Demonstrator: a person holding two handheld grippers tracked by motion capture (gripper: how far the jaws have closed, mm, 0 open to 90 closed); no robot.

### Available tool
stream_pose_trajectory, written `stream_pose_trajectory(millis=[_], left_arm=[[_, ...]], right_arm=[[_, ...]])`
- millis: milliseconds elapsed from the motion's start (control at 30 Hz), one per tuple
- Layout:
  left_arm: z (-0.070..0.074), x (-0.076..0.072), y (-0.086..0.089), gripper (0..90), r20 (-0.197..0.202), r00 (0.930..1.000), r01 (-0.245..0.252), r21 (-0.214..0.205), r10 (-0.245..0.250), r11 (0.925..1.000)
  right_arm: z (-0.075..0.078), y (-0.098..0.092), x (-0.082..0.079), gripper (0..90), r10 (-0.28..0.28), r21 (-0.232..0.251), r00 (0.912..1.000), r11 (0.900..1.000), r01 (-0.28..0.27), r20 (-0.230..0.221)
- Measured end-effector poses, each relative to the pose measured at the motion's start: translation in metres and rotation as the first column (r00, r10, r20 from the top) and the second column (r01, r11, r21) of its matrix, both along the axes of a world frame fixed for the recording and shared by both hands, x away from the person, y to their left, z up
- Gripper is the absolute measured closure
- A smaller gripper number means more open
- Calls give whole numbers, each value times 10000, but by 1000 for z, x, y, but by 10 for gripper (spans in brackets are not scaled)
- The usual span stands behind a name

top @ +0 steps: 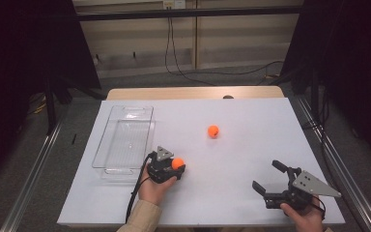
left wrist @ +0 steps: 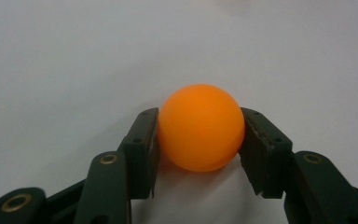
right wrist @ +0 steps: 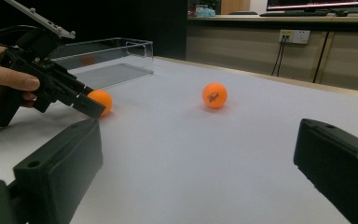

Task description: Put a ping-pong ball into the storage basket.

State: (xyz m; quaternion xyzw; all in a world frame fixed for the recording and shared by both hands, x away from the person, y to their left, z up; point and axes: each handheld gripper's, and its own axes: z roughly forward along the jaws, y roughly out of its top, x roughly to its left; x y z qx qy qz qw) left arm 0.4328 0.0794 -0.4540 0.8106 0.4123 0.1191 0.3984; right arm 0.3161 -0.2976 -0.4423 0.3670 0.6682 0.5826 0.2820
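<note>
The left gripper (left wrist: 199, 135) clenches 1 small orange plastic ball (left wrist: 200, 127) on the white table (top: 232, 154), just beside the clear plastic tray (top: 107, 136). Grasping looks done; next likely calls for lifting it over the tray's rim. The right gripper (top: 266, 178) rests wide open, nothing between its jaws

We look along our right gripper (right wrist: 200, 172), its two black jaws wide apart at the lower corners over a white table (right wrist: 191, 154). At the left edge, a hand (right wrist: 2, 74) holds the left gripper (right wrist: 91, 105), clamped on an orange ball (right wrist: 101, 100). A second orange ball (right wrist: 214, 95) rests at centre. A clear plastic tray (right wrist: 107, 58) sits at upper left.
</note>
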Motion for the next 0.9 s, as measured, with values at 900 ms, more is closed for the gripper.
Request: stream_pose_trajectory(millis=[900], left_arm=[[19,-1,5,509,-102,9999,114,-455,-119,9989]], right_arm=[[0,0,-1,7,-2,-26,10000,10000,2,-22]])
